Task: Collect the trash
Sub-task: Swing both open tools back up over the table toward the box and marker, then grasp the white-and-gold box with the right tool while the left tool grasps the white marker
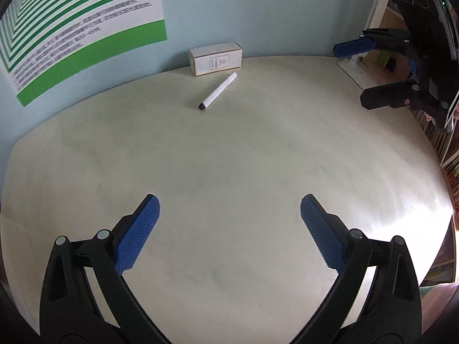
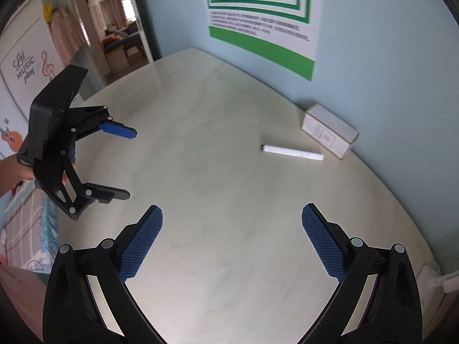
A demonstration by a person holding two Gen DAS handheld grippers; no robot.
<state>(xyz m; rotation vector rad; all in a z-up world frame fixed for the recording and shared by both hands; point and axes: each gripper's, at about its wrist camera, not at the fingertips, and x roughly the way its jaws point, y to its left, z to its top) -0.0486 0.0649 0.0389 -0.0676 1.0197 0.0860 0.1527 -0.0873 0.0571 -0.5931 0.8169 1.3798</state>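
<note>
A white marker pen with a black tip (image 1: 218, 91) lies on the pale table (image 1: 229, 172), just in front of a small white cardboard box (image 1: 215, 58) that stands against the blue wall. Both also show in the right wrist view, the pen (image 2: 292, 152) and the box (image 2: 330, 131). My left gripper (image 1: 229, 206) is open and empty, well short of the pen; it also shows in the right wrist view (image 2: 129, 163). My right gripper (image 2: 231, 215) is open and empty over the table; it shows at the right edge of the left wrist view (image 1: 348, 76).
A green and white striped poster (image 1: 71, 34) hangs on the wall behind the table. A bookshelf (image 1: 447, 154) stands past the table's right edge. In the right wrist view an open doorway (image 2: 120, 28) and a white cabinet with music lettering (image 2: 25, 68) lie beyond the table's left end.
</note>
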